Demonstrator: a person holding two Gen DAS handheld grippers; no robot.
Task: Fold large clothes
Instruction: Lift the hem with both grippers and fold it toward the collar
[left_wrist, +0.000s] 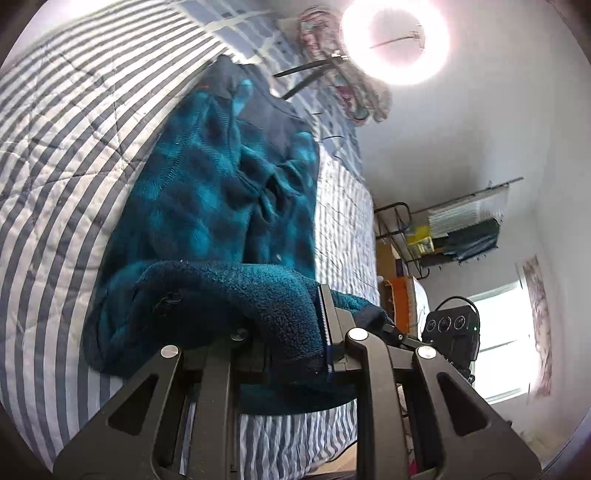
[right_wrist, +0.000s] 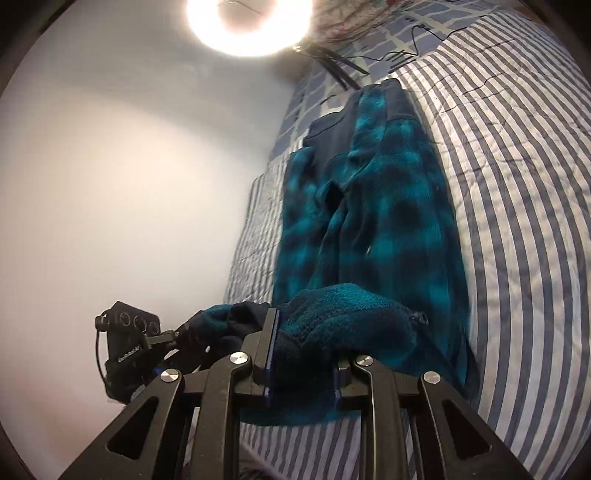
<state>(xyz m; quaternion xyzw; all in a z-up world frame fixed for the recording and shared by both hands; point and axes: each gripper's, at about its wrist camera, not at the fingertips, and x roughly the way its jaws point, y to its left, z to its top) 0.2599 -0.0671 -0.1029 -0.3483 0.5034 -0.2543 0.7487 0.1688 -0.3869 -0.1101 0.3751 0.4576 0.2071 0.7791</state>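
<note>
The left gripper (left_wrist: 284, 332) was clamped on a thick fold of the teal fleece jacket (left_wrist: 221, 192), its jaws drawn in against the bunched hem so that the pile bulged up and over the left finger. A snap or small fastener (left_wrist: 170, 297) sat on that raised fold. The right gripper (right_wrist: 306, 354) held the same edge in the same way, the jaws pressed into a roll of fleece that swelled above them, with a zipper pull (right_wrist: 419, 317) showing on its right flank. Each camera caught the other tool beside it: the right unit's camera block (left_wrist: 448, 326) appeared at the lower right of the left view, and the left unit's block (right_wrist: 129, 332) at the lower left of the right view, so the two grippers were near each other along one hem.

Beyond the held edge, the jacket lay stretched away across the striped quilt (left_wrist: 74, 155), its dark navy yoke and collar at the far end. Its middle was rumpled; whether a sleeve was folded over the body there I could not tell through the blur.

Farther off, a ring light (left_wrist: 395, 40) glared on its stand, a floral cloth (left_wrist: 332, 62) lay near the bed's head, and a wall rack (left_wrist: 465, 229) and bright window (left_wrist: 502, 332) stood past the bed.
</note>
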